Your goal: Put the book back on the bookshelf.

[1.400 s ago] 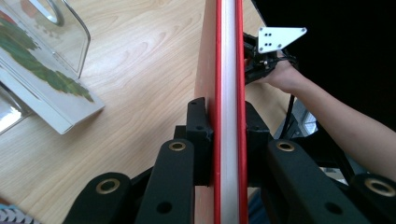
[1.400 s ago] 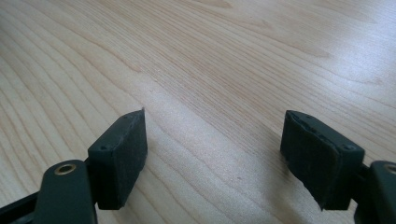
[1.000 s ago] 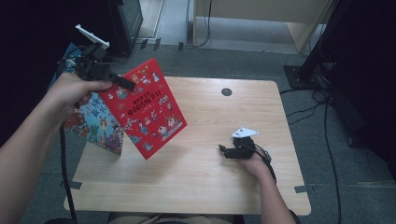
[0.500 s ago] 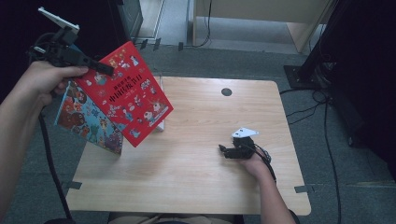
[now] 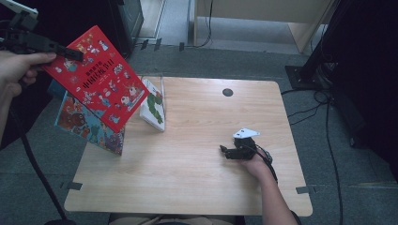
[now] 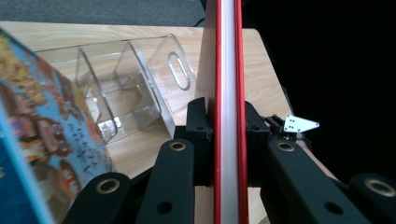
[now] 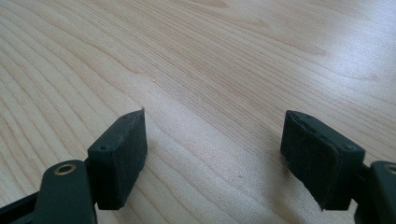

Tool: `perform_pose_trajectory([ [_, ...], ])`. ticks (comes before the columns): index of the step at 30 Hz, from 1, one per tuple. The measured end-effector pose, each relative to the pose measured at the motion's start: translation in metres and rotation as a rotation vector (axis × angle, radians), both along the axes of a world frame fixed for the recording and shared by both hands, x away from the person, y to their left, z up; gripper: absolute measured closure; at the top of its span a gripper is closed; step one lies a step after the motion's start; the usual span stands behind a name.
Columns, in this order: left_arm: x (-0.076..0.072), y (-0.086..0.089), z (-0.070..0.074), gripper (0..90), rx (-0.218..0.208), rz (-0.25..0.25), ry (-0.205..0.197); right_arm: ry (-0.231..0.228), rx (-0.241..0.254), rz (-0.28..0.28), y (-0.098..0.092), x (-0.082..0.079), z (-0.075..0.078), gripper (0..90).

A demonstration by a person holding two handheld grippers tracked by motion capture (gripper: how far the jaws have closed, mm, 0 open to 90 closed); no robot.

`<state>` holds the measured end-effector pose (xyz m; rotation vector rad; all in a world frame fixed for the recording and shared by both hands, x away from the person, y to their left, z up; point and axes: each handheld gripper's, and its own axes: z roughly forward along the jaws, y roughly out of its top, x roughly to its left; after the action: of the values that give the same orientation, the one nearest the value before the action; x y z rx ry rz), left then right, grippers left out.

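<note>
- Table (image 5: 197,187): the wooden top carries a clear acrylic organiser (image 6: 126,88) at its left edge, with a white picture book (image 5: 154,104) standing in it and a blue picture book (image 5: 87,124) leaning just beside it, overhanging the table's left side.
- Red book (image 5: 96,77): since the earlier frames it has travelled from above the left part of the table up and out to the left. It now hangs in the air, tilted, above the blue picture book and clear of the organiser (nothing supports it but the grip).
- Left gripper (image 5: 70,52): both pads are clamped on the red book at its upper corner. In the left gripper view the book's edge (image 6: 228,112) runs straight up between the two black jaws, pads pressed against each cover.
- Right gripper (image 5: 225,152): it has kept its place on the right half of the table. Its jaws stand wide apart with only bare wood between them, gripping nothing.
- Judgement: the book appears to be in transit, lifted away from the organiser. Whether it is bound for a slot or for another spot cannot be told; the right gripper looks idle.
</note>
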<state>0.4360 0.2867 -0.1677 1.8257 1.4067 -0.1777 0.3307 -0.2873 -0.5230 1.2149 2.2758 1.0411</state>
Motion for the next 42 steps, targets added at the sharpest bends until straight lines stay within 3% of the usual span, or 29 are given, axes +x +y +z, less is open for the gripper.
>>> perform_pose_trajectory([
  [7, 0.007, 0.014, -0.006, 79.3, 0.015, 0.076, 0.005, 0.000, 0.000, 0.000, 0.000, 0.000, 0.000, 22.6],
  [15, 0.015, 0.012, -0.010, 79.2, 0.027, 0.116, -0.004, 0.000, 0.000, -0.001, 0.000, 0.000, 0.000, 22.6],
  [23, 0.023, 0.008, -0.017, 79.3, 0.075, 0.162, -0.010, 0.000, 0.000, -0.001, 0.000, 0.000, 0.000, 22.6],
  [26, 0.027, 0.005, -0.021, 79.3, 0.101, 0.161, -0.002, 0.000, 0.000, -0.001, 0.000, 0.000, 0.000, 22.6],
  [33, 0.037, -0.003, -0.029, 79.3, 0.112, 0.176, 0.006, 0.001, 0.002, -0.008, 0.001, 0.000, 0.000, 22.7],
  [42, 0.053, -0.014, -0.054, 79.2, 0.130, 0.177, 0.034, 0.000, -0.001, -0.007, 0.001, 0.001, 0.000, 22.8],
])
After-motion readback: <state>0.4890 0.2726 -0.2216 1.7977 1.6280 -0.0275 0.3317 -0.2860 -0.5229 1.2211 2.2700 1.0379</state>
